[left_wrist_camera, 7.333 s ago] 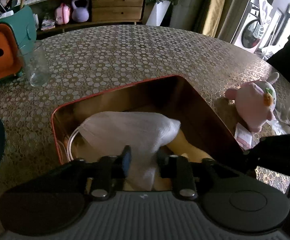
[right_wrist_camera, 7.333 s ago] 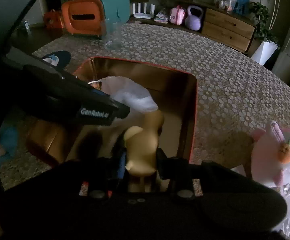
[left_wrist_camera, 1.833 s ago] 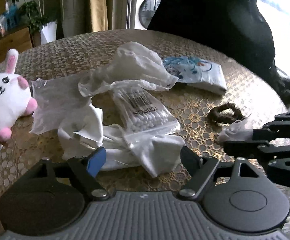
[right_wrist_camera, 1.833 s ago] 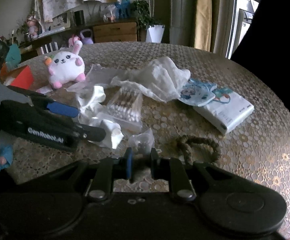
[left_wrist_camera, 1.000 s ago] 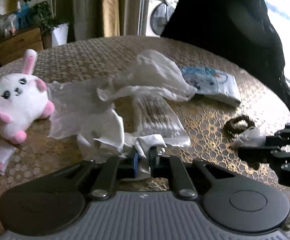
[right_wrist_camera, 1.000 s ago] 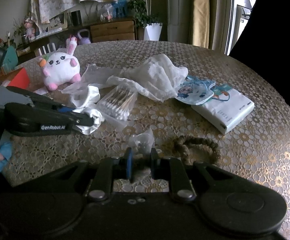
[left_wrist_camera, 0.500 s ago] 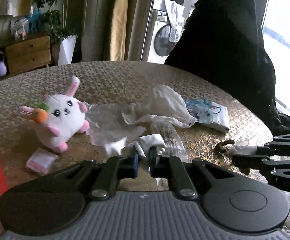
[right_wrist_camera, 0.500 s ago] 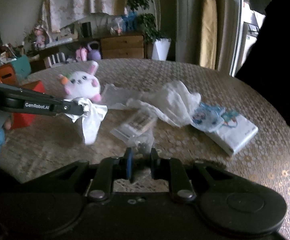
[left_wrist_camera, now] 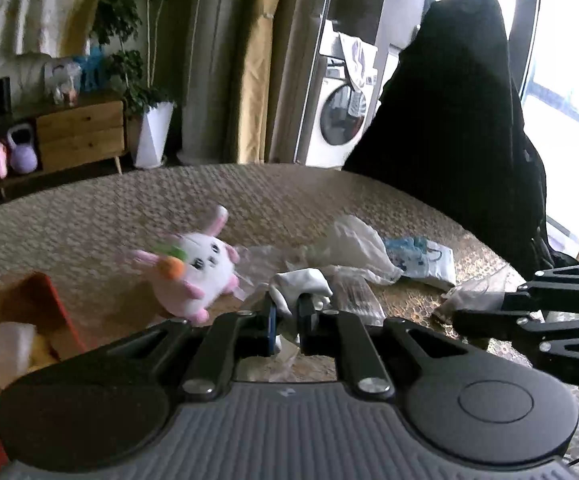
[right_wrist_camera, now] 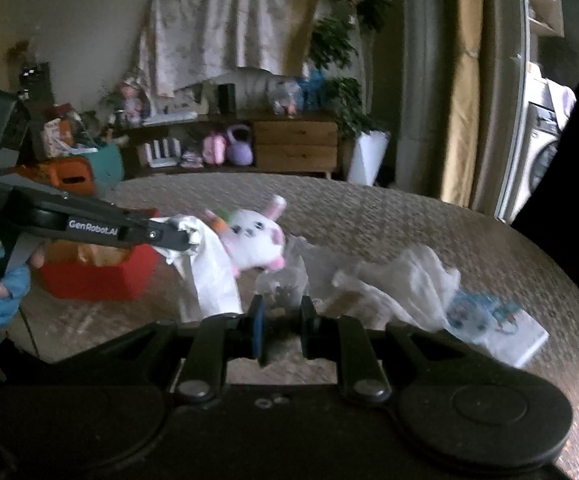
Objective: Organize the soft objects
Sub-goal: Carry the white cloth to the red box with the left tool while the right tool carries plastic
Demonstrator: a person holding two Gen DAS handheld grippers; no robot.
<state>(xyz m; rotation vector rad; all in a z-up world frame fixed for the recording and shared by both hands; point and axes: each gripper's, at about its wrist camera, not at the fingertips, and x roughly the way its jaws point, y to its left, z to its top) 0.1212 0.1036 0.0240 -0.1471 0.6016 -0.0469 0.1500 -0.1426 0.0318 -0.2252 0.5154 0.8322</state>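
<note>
My left gripper (left_wrist_camera: 288,314) is shut on a white cloth (left_wrist_camera: 301,283), which hangs clear of the table in the right wrist view (right_wrist_camera: 213,280). My right gripper (right_wrist_camera: 281,320) is shut on a small crumpled clear plastic bag (right_wrist_camera: 283,285); from the left wrist view that bag (left_wrist_camera: 474,295) shows at the black fingertips on the right. A pink-and-white bunny plush (left_wrist_camera: 197,276) lies on the patterned table just beyond the cloth. At the left stands the red box (right_wrist_camera: 97,276), with white fabric and something yellow inside (left_wrist_camera: 5,344).
On the table to the right lie a crumpled white sheet (right_wrist_camera: 401,280), a pack of cotton swabs (left_wrist_camera: 357,296) and a blue-printed tissue pack (right_wrist_camera: 501,322). A person in black stands at the table's far right edge (left_wrist_camera: 457,120). A sideboard and plant line the back wall.
Both grippers have risen and swung left, away from the pile. The white cloth has come up off the table and hangs near the bunny and red box; the bag stays pinched.
</note>
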